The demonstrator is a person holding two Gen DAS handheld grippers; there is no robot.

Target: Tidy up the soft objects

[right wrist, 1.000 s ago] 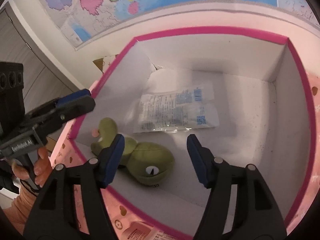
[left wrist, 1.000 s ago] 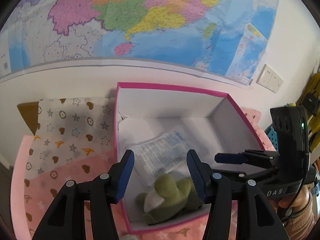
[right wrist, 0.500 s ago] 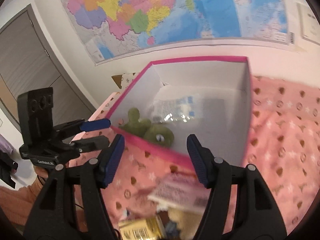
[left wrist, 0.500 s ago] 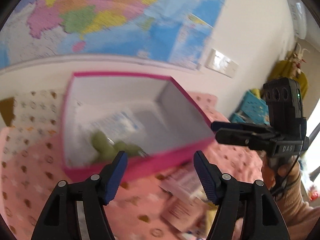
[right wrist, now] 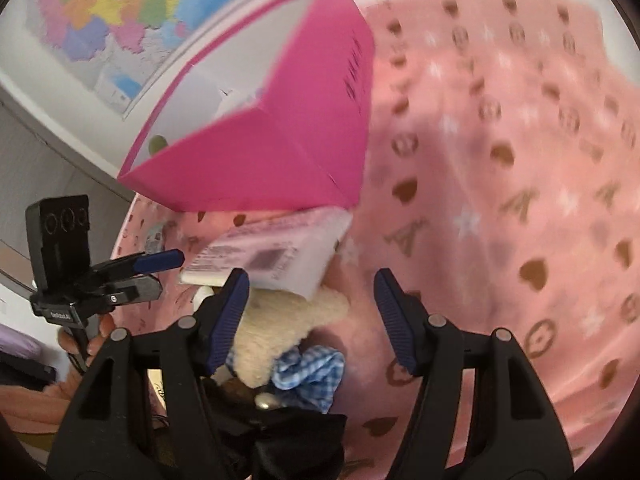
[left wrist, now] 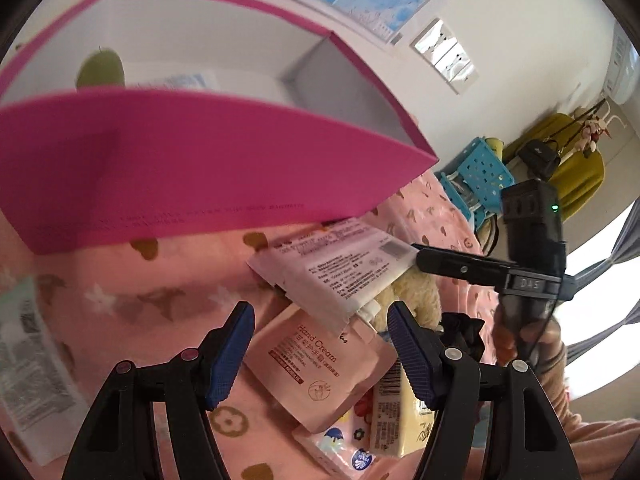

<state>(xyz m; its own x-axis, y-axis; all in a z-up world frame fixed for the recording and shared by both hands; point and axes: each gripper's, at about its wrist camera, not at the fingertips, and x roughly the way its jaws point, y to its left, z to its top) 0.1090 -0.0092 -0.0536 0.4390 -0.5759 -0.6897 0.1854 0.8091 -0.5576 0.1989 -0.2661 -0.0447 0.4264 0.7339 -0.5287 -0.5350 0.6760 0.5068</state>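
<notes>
Left wrist view, left to right. A pale printed sachet [left wrist: 24, 364] lies at the far left edge on the pink patterned blanket [left wrist: 132, 296]. Ahead of the left gripper [left wrist: 320, 344] stands the pink box [left wrist: 192, 160], open-topped, white inside; a green plush toy [left wrist: 100, 68] and a clear printed packet [left wrist: 180, 80] show over its near wall. The left gripper's jaws stand apart with nothing pressed between the blue pads; a pink hand-cream pouch [left wrist: 320, 368] lies on the blanket under the gap. Just beyond it, a white-and-pink flat pack [left wrist: 340, 264] overlaps a cream plush toy [left wrist: 412, 292]. To the right, a yellow packet [left wrist: 392, 412] sits beside the right-hand finger. The right gripper [left wrist: 420, 258] reaches in from the right, its tip at the flat pack's edge.

Right wrist view: the left gripper is at the far left, a hand [right wrist: 80, 340] on its handle. The right gripper [right wrist: 312, 316] is open and empty, with the cream plush toy and a blue gingham fabric piece [right wrist: 312, 372] directly below its left finger.
</notes>
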